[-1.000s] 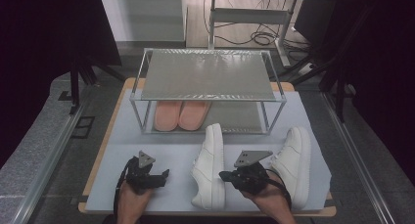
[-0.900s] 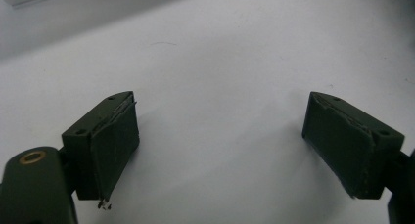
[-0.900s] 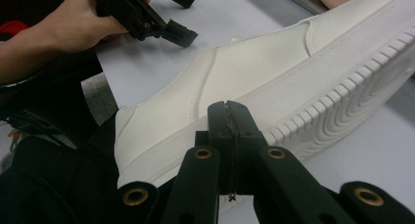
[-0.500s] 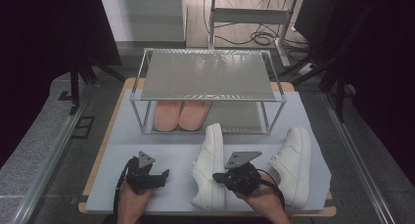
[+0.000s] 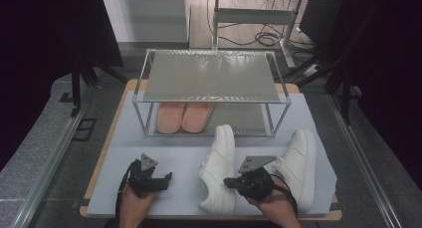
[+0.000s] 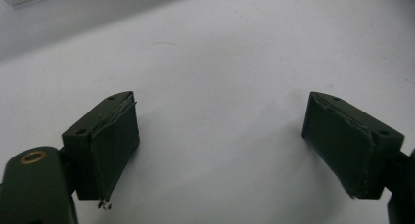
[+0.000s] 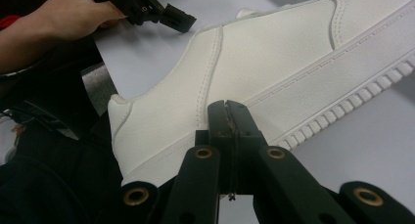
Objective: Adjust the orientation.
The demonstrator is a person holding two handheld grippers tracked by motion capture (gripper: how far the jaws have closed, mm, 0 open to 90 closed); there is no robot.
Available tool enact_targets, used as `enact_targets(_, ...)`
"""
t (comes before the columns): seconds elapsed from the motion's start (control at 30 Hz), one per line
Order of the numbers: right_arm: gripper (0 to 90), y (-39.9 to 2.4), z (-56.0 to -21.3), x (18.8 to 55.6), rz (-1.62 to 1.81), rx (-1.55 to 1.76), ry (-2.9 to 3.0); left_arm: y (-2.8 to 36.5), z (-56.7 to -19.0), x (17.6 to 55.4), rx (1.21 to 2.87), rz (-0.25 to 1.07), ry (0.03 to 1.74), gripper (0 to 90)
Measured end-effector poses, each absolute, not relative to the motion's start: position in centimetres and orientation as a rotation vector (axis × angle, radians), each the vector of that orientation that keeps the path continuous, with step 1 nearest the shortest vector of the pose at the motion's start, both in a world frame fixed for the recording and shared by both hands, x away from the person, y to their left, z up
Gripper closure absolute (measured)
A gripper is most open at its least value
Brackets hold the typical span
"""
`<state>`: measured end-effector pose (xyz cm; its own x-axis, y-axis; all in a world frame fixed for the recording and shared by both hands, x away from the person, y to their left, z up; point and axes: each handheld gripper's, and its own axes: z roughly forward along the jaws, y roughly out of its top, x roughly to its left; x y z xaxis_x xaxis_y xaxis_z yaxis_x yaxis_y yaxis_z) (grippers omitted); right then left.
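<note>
White sneaker (image 7: 274, 72) sits right by your right gripper (image 7: 229, 117), jaws pressed together.
Your left gripper (image 6: 220, 145) hangs spread wide over bare table (image 6: 220, 53).

The high view looks forward and down from above the person's side of the table (image 5: 149, 153), taking in the whole top. The left gripper view looks close down onto bare table surface. The right gripper view sits low beside the left white sneaker (image 7: 274, 72), which the high view shares, along with the left gripper (image 7: 169, 13).
</note>
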<state>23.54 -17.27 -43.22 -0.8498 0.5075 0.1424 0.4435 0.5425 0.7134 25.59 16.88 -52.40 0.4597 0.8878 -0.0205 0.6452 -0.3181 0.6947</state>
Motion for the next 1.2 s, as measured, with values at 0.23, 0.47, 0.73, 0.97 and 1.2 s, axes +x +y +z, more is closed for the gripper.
enact_targets(0.23, 89.6, -18.6, -43.1, 23.3, 1.197, 0.852, 2.666, 16.8, -52.4, 25.6, 2.06, 0.489, 1.275, 13.8)
enact_targets(0.47, 89.4, -20.0, -43.3, 23.0, 1.192, 0.903, 2.644, 16.9, -52.4, 25.6, 2.071, 0.49, 1.272, 13.8)
enact_targets(0.73, 88.1, -21.5, -43.7, 22.9, 1.187, 0.968, 2.624, 16.9, -52.4, 25.6, 2.072, 0.49, 1.271, 13.8)
enact_targets(0.97, 86.2, -22.8, -44.3, 22.7, 1.17, 1.035, 2.595, 16.9, -52.4, 25.6, 2.071, 0.489, 1.272, 13.8)
enact_targets(1.2, 84.0, -23.3, -45.5, 22.4, 1.088, 1.071, 2.611, 16.9, -52.4, 25.6, 2.071, 0.49, 1.272, 13.8)
